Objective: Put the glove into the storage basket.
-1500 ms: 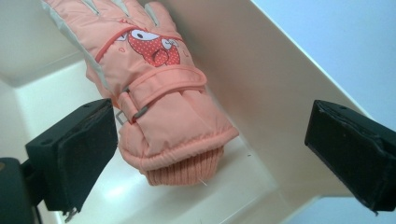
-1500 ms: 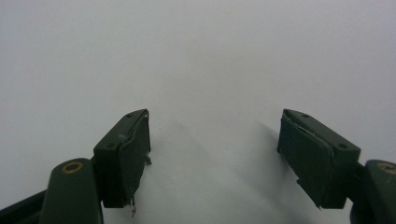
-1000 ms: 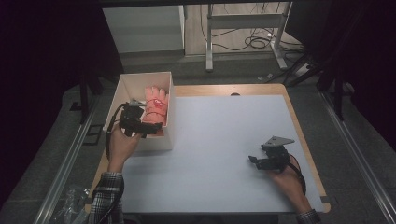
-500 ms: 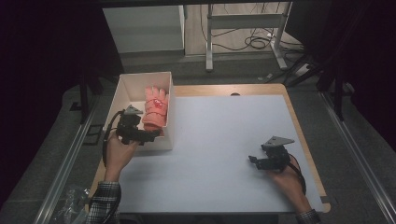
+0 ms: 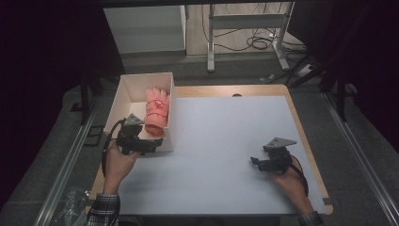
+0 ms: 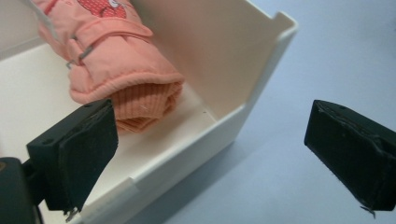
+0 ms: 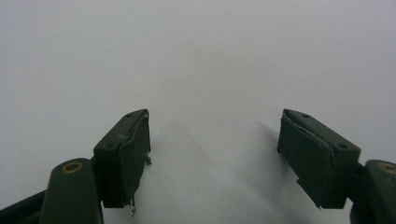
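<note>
A soft, light pink glove (image 6: pixel 112 60) lies in a white box (image 6: pixel 243 70); left gripper (image 6: pixel 224 144), spread empty at its six o'clock, best pinches the ribbed cuff (image 6: pixel 144 100).

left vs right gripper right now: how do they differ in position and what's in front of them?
The left gripper hangs at the near corner of the white box, one jaw over its inside, one outside the wall; the right gripper sits over bare white table. A rolled pink glove lies just ahead of the left gripper; nothing lies before the right gripper. Both are open and hold nothing.
</note>
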{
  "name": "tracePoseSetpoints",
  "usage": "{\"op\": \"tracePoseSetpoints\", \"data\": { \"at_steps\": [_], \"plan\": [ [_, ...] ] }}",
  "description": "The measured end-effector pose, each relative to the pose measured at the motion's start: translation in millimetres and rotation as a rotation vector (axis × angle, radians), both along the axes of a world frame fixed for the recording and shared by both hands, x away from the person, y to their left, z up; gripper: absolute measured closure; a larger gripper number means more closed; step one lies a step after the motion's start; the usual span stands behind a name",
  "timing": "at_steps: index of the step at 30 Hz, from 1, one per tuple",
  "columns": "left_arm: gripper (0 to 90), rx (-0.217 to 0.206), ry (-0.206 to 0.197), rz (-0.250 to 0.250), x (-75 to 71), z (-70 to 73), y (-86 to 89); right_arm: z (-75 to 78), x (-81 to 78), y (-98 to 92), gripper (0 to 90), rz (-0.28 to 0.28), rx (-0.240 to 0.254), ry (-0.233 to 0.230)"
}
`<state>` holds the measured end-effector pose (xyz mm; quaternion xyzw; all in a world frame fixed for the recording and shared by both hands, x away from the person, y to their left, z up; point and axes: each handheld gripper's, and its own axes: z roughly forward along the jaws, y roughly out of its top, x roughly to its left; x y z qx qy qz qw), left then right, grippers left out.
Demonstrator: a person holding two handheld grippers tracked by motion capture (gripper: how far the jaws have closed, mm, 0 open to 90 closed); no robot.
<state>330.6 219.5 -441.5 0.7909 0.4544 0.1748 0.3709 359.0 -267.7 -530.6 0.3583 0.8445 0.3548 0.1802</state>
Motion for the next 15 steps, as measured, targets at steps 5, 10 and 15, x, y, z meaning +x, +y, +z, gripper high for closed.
{"op": "tracePoseSetpoints", "data": {
  "at_steps": [5,10,15],
  "plan": [
    [3.4,-0.011,-0.006,-0.012,-7.5,-2.6,-3.7,0.0,0.0,0.0,25.5,0.000,0.000,0.000],
    [3.4,-0.013,-0.007,-0.028,-13.2,-5.9,-7.8,0.0,0.0,0.0,25.4,0.000,0.000,0.000],
    [3.4,-0.021,-0.008,-0.043,-17.7,-9.5,-12.4,0.0,0.0,0.0,25.4,0.000,0.000,0.000]
  ]
}}
